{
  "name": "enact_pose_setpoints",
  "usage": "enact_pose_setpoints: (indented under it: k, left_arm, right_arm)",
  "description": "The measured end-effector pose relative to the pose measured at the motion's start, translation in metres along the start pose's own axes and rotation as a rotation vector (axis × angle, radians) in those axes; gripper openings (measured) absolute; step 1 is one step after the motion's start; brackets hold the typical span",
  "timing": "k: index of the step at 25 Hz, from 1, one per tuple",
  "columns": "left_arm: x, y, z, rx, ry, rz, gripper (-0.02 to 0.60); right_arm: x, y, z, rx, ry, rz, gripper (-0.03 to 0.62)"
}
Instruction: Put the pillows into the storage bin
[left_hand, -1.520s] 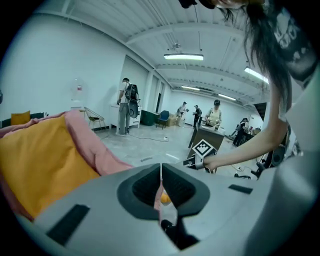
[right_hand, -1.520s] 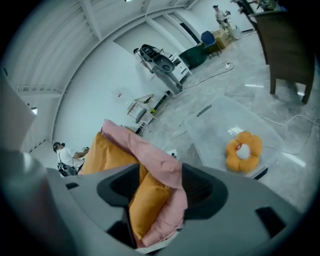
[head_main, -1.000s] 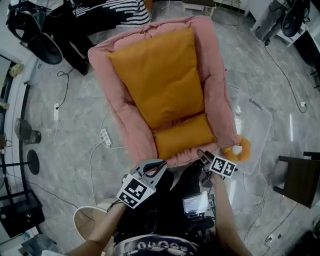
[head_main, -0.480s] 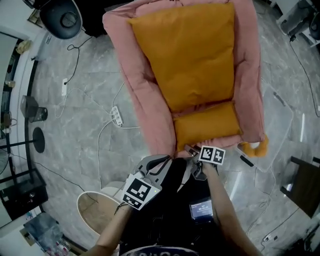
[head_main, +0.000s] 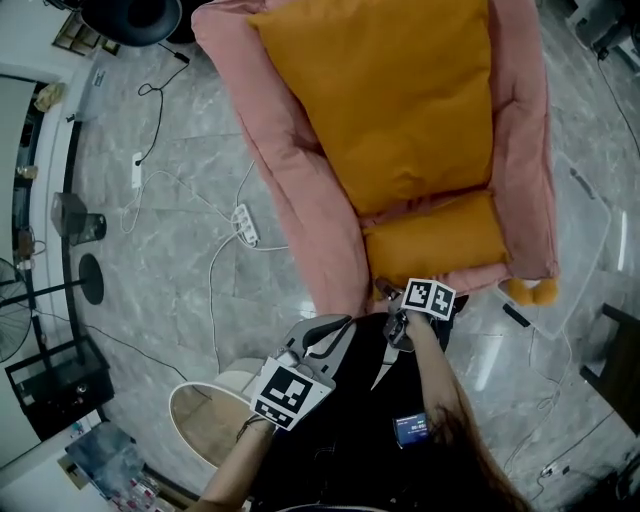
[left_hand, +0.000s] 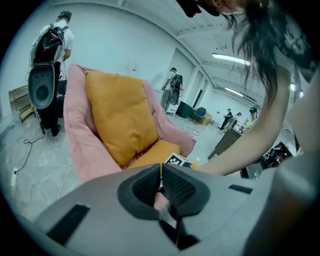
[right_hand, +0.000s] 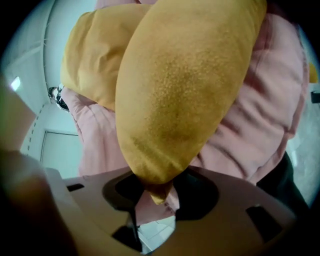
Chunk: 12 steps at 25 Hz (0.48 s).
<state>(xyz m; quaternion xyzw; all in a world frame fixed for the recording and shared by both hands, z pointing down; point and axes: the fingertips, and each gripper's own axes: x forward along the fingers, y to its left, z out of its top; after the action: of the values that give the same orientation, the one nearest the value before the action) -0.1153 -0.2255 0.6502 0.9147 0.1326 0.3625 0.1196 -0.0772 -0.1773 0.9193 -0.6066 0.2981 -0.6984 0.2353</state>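
A small orange pillow (head_main: 437, 240) lies on the seat of a pink armchair (head_main: 300, 190), in front of a large orange cushion (head_main: 390, 100). My right gripper (head_main: 386, 293) is at the small pillow's front left corner. In the right gripper view the small pillow's (right_hand: 180, 95) corner hangs between the closing jaws of the right gripper (right_hand: 156, 192), with gaps still showing beside it. My left gripper (head_main: 338, 328) hovers shut and empty just in front of the chair, and the left gripper view shows the left gripper (left_hand: 161, 172) with its pads together. A clear plastic bin (head_main: 590, 250) stands on the floor right of the chair.
A small orange-yellow object (head_main: 531, 292) lies by the chair's front right corner. A power strip (head_main: 243, 222) and cables trail over the marble floor at the left. A round pale stool (head_main: 205, 425) stands near my left arm. A dark chair (head_main: 622, 350) is at the right edge.
The head view has moved closer over the chair. My right gripper has settled at the small pillow's front left corner. The left gripper stays shut in front of the chair.
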Motion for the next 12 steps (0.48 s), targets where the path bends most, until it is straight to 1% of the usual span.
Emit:
enact_pose_setpoints:
  k: [3,6,9,12]
  left_arm:
    - [-0.004,0.002,0.010,0.018,-0.011,0.004,0.018]
    - [-0.006,0.001,0.031,0.032,-0.041,0.017,0.018]
    - [-0.014,-0.005,0.058,0.051,-0.089,0.017,0.018]
    - [-0.026,-0.009,0.080,0.077,-0.124,0.013,0.018]
  right_arm:
    - [-0.017,0.017,-0.003,-0.009,0.028,0.040,0.143]
    - [-0.044,0.035,-0.005,-0.021,0.052,0.070,0.129]
    - [-0.078,0.060,-0.002,0.006,0.011,0.151,0.119]
    - [-0.109,0.093,0.011,0.032,-0.048,0.235,0.109]
